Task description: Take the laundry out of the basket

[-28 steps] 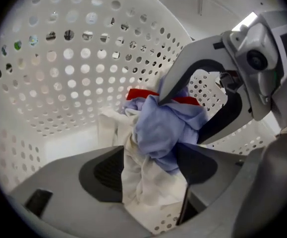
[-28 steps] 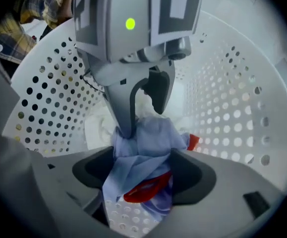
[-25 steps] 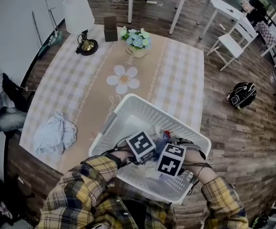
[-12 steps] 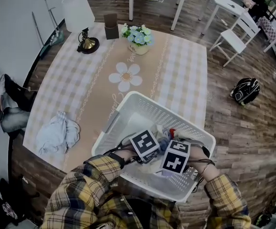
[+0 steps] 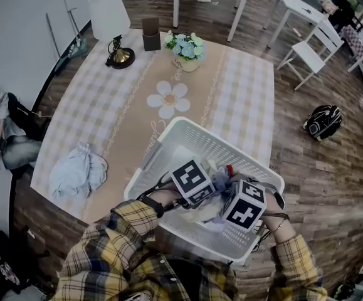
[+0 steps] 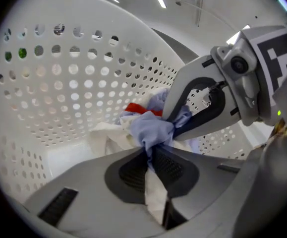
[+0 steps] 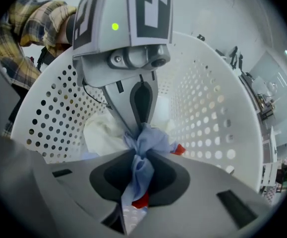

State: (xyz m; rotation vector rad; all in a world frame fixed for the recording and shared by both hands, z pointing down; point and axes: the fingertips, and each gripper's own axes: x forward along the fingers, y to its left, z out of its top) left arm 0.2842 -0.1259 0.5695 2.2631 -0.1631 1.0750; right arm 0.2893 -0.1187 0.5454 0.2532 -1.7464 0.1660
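**Change noted.** A second ago both sets of jaws are recorded as wide; both are now drawn narrow and are closing further, each on cloth.

**Left gripper** (image 6: 150, 165): jaws narrowed on a fold of the blue garment (image 5: 220, 182), with some white fabric caught below it. The pads are seen pressed to the cloth.

**Right gripper** (image 7: 138, 175): jaws narrowed on the same blue garment from the opposite side, with a scrap of the red item (image 6: 141, 108) trapped in the pinch. The two grippers are set tip to tip.

**Laundry basket** (image 5: 197, 148): white, perforated, placed at 5 o'clock on the checked table (image 5: 118, 105). Its position is little changed over the second.

**Contents left in the basket:** white garment (image 6: 108, 133) at 9 o'clock of the blue one, the red item at 12 o'clock of it. The blue garment itself is not yet lifted clear of the rim.

**Already out:** pale blue cloth (image 5: 78, 171), at 8 o'clock on the table, unmoved.

**Meaning for the task:** the grasp is judged made or nearly so; a lift out of the basket is what remains for this piece. The red and white pieces may be dragged along.
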